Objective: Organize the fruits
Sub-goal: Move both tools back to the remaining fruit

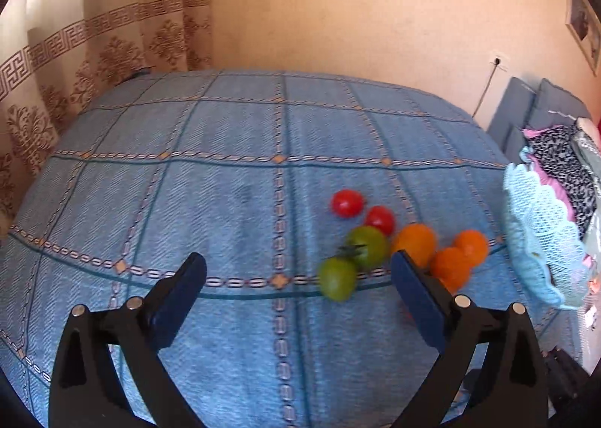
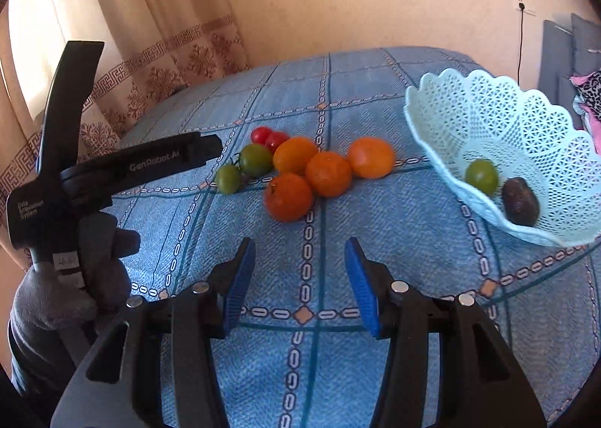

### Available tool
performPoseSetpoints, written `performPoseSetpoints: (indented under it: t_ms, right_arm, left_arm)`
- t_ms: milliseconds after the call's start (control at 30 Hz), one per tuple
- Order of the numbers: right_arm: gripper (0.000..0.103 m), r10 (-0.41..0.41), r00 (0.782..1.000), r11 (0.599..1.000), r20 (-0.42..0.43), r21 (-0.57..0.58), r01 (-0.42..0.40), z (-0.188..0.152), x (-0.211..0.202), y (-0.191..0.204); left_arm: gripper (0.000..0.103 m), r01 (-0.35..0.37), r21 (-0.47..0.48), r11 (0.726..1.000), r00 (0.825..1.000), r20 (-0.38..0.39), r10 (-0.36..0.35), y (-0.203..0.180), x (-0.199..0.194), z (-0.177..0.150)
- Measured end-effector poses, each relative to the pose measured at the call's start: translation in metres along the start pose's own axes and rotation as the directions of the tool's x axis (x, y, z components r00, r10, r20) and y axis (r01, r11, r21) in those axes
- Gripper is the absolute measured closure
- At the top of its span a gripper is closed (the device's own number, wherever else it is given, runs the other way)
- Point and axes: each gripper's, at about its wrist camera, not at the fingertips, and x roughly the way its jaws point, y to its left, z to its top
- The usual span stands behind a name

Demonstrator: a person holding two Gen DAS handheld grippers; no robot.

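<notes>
A cluster of fruit lies on the blue checked cloth point(image 2: 394, 270): two red tomatoes point(image 2: 268, 135), two green tomatoes point(image 2: 255, 159) and several oranges point(image 2: 328, 173). My right gripper point(image 2: 299, 245) hovers just in front of the oranges, open, nothing between its blue pads. My left gripper point(image 1: 296, 264) is open very wide and reaches in from the left; a green tomato point(image 1: 337, 279) lies on the cloth just beyond its jaws, and its right finger point(image 1: 413, 289) covers part of an orange point(image 1: 415, 242). The light blue lattice basket point(image 2: 469, 101) holds a green tomato point(image 2: 482, 176) and a dark fruit point(image 2: 520, 201).
The basket point(image 1: 533, 210) stands tilted at the table's right edge. A gloved hand point(image 2: 75, 277) holds the left gripper's handle at the left. Patterned curtains point(image 1: 56, 82) hang behind the table; a sofa with clothes point(image 1: 556, 150) stands at the right.
</notes>
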Motion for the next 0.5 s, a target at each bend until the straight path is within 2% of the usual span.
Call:
performPoseSetpoints:
  t_ms: [267, 500]
  right_arm:
    - [0.052, -0.007, 0.999, 1.0, -0.044, 0.008, 0.007, 0.015, 0.033, 0.004]
    - [0.052, -0.015, 0.998, 1.0, -0.063, -0.003, 0.015, 0.028, 0.06, 0.011]
  left_arm:
    - [0.005, -0.06, -0.037, 0.998, 0.998, -0.021, 0.059, 0.027, 0.013, -0.004]
    - [0.005, -0.085, -0.082, 0.993, 0.996, -0.028, 0.083, 0.054, 0.021, -0.003]
